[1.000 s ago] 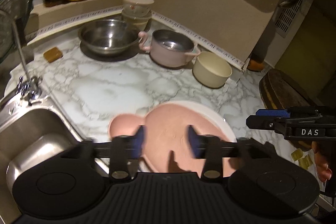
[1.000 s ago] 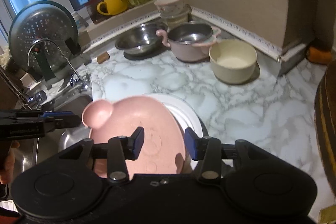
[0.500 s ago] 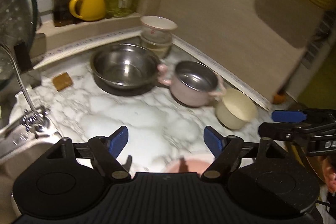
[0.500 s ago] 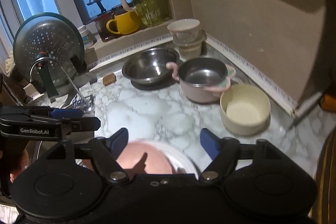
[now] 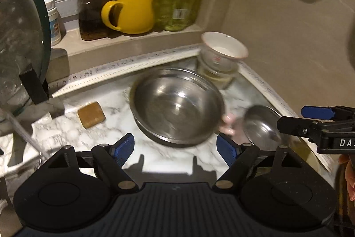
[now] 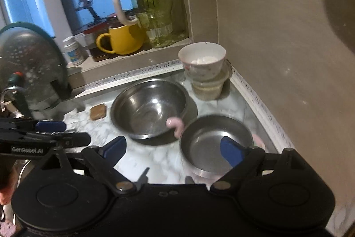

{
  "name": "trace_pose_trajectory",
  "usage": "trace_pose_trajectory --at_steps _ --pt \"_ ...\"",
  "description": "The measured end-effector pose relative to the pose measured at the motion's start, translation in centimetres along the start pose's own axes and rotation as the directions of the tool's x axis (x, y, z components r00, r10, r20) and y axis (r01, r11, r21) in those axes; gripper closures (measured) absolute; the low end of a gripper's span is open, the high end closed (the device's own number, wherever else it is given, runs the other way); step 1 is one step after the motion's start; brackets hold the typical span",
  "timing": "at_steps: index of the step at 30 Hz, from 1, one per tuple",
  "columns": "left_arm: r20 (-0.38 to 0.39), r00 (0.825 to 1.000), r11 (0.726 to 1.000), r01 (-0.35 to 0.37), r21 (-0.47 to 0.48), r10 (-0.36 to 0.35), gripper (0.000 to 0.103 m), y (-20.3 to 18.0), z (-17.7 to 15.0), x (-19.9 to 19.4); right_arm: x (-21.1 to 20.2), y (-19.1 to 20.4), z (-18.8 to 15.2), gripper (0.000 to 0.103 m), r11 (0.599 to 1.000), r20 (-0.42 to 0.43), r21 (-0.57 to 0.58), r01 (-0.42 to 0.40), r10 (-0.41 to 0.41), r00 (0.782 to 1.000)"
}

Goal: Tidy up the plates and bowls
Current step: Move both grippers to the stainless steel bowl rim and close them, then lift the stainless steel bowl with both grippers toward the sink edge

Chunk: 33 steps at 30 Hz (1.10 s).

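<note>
Starting at the left, the green-rimmed perforated metal lid (image 5: 20,37) stands on edge by the tap, and a small brown sponge block (image 5: 91,114) lies on the white marbled counter (image 5: 73,132) just right of it. Your left gripper (image 5: 175,148) hangs released and empty above the near part of that counter, its blue pads spread wide.

Directly beyond the left gripper, in line with the gap between its pads, sits the wide stainless steel mixing bowl (image 5: 177,106), upright with its mouth facing up. Far behind its right rim, in the corner, a white ceramic bowl (image 5: 224,50) is stacked on a clear lidded container (image 5: 217,77).

Further right stands the small pink-handled steel pot (image 6: 215,143), one pink handle touching or nearly touching the mixing bowl's rim. Your right gripper (image 6: 173,148) is also released and holds nothing; its right pad overlaps the pot's opening, while the left pad is over bare counter.

So the steel bowl lies straight ahead of the left gripper, and the pot is nearer the right one; being round, neither has a long axis to align with.
</note>
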State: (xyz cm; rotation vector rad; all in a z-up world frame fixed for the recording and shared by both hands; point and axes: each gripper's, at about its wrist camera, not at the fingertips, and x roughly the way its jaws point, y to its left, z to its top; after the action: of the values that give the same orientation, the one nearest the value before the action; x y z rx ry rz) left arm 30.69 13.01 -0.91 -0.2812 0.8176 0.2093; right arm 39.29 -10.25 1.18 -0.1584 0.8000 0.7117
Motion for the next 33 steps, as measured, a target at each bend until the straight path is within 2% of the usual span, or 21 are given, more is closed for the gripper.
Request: trace_pose_trajectory --at_steps 6,11,14,17,20,22,23,25,27,31,33 --pt "-0.075 0.996 0.998 -0.048 -0.032 0.045 0.022 1.4 2.6 4.8 5.9 -0.8 3.8 0.011 1.0 -0.055 0.009 0.012 -0.011 0.998" --pt "-0.109 0.991 0.994 -0.084 -0.063 0.077 0.022 2.4 3.8 8.1 10.4 -1.5 5.7 0.011 0.999 -0.115 0.036 0.011 -0.007 0.993" --pt "-0.129 0.991 0.99 -0.06 -0.128 0.043 0.022 3.3 4.0 9.8 12.7 -1.9 6.2 0.012 0.998 -0.148 0.058 0.008 0.001 0.989" --pt "-0.144 0.989 0.982 -0.06 -0.179 0.034 0.022 3.8 4.1 11.1 14.8 -2.6 6.5 0.019 0.993 -0.182 0.122 0.005 0.018 0.983" --pt "-0.166 0.983 0.976 -0.115 -0.184 0.084 0.022 3.8 4.0 12.3 16.7 -3.4 6.4 0.028 0.98 -0.214 0.2 -0.017 0.061 0.975" --pt "-0.177 0.979 0.971 -0.136 -0.197 0.102 0.023 4.0 3.7 12.9 17.9 -3.4 6.2 0.035 0.978 -0.24 0.21 -0.012 0.063 0.969" --pt "-0.179 0.979 0.968 -0.137 -0.21 0.1 0.025 4.1 3.6 13.1 18.3 -3.3 6.2 0.04 0.978 -0.243 0.21 -0.002 0.055 0.968" --pt "-0.187 0.978 0.961 -0.132 -0.242 0.088 0.043 4.7 3.4 13.6 18.8 -3.3 6.0 0.042 0.977 -0.254 0.214 0.008 0.048 0.966" --pt "-0.197 0.978 0.954 -0.123 -0.274 0.069 0.051 5.3 3.2 14.0 19.2 -3.3 5.9 0.052 0.977 -0.259 0.213 0.005 0.051 0.964" --pt "-0.203 0.979 0.941 -0.101 -0.322 0.035 0.07 6.1 2.8 14.6 19.5 -3.2 5.9 0.063 0.978 -0.263 0.208 0.013 0.043 0.964" --pt "-0.202 0.979 0.941 -0.088 -0.328 0.021 0.073 6.1 2.8 14.7 19.7 -3.4 6.0 0.074 0.973 -0.266 0.233 0.007 0.057 0.962"
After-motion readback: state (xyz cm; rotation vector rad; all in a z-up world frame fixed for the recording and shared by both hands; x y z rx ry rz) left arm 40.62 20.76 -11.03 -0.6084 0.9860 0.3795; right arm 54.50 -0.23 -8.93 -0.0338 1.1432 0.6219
